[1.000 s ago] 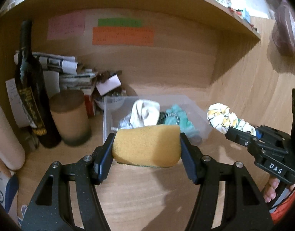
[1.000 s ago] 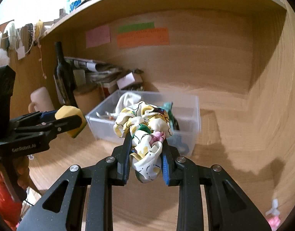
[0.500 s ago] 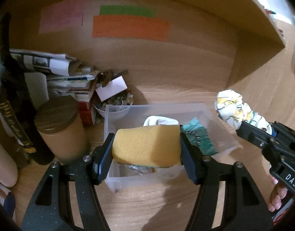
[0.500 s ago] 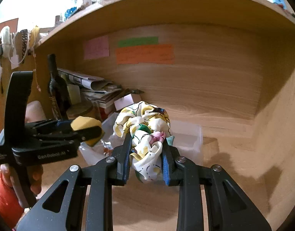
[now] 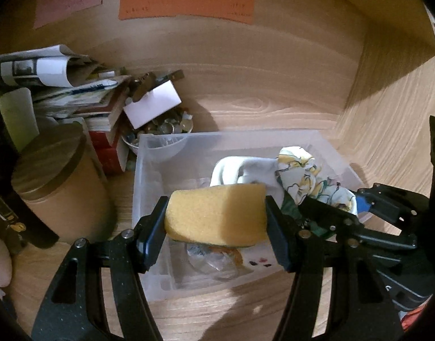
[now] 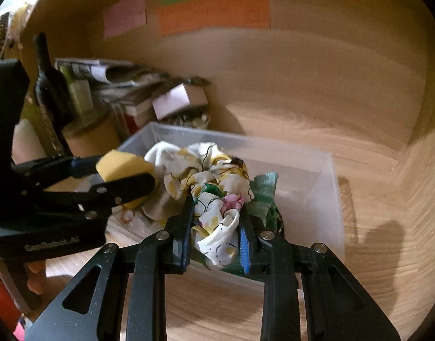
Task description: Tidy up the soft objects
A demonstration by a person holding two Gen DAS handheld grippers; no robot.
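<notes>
- Here the yellow sponge (image 5: pixel 216 213) sits pinched between the two fingers of the left hand-held gripper (image 5: pixel 216 221), held above the near half of the clear plastic bin (image 5: pixel 149 170).
- Beside it, the floral fabric scrunchie (image 6: pixel 214 199) is squeezed in the right hand-held gripper (image 6: pixel 216 237), also over the bin, toward its right side.
- Neither piece has been let go, so by my reading both drops are still to come; the carrying part looks done.
- Already in the bin lie a white cloth (image 5: pixel 240 170), a teal-green fabric piece (image 6: pixel 264 193) and some crumpled clear wrapping (image 5: pixel 209 258) on the floor of the bin, so part of the sorting appears finished.
- The bin stands on the wooden counter (image 5: pixel 246 307) inside an alcove.
- To its left are a brown lidded canister (image 5: pixel 58 187), a small bowl of trinkets (image 5: pixel 163 130), stacked books and papers (image 5: pixel 75 91) and a dark bottle (image 6: pixel 48 85).
</notes>
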